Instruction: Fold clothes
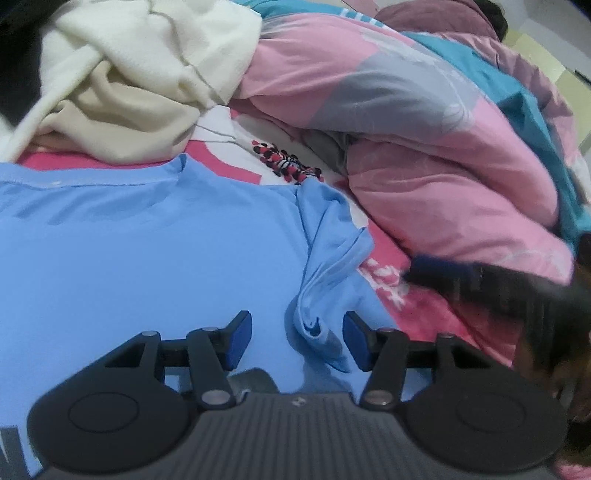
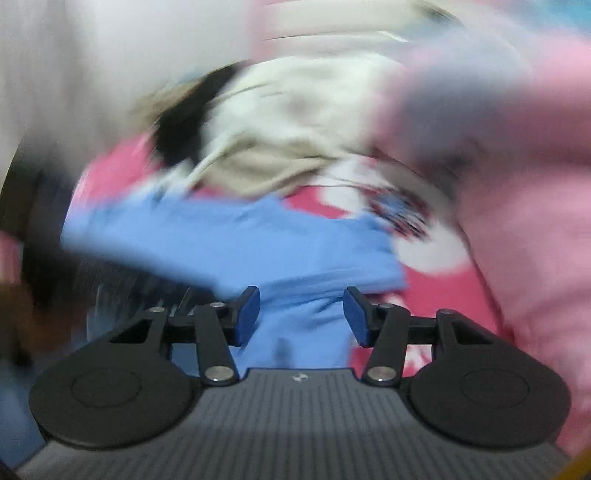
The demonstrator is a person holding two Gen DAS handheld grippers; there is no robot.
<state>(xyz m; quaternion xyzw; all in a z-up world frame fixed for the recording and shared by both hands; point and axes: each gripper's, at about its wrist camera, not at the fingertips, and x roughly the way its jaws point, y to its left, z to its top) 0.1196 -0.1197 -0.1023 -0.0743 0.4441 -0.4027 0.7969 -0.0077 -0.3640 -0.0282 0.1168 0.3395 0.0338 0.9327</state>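
Pink quilt [image 1: 424, 184], perhaps a pillow [image 1: 436, 18].

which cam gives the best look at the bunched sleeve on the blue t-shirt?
Left wrist. The blue t-shirt is sharp there, with its sleeve crumpled in folds ahead of the left gripper. The right wrist view is motion-blurred: the shirt shows only as a blue smear, with no sleeve folds readable.

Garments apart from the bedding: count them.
2: a blue shirt spread flat under the left gripper, and a cream garment heaped beyond it. More may be hidden.
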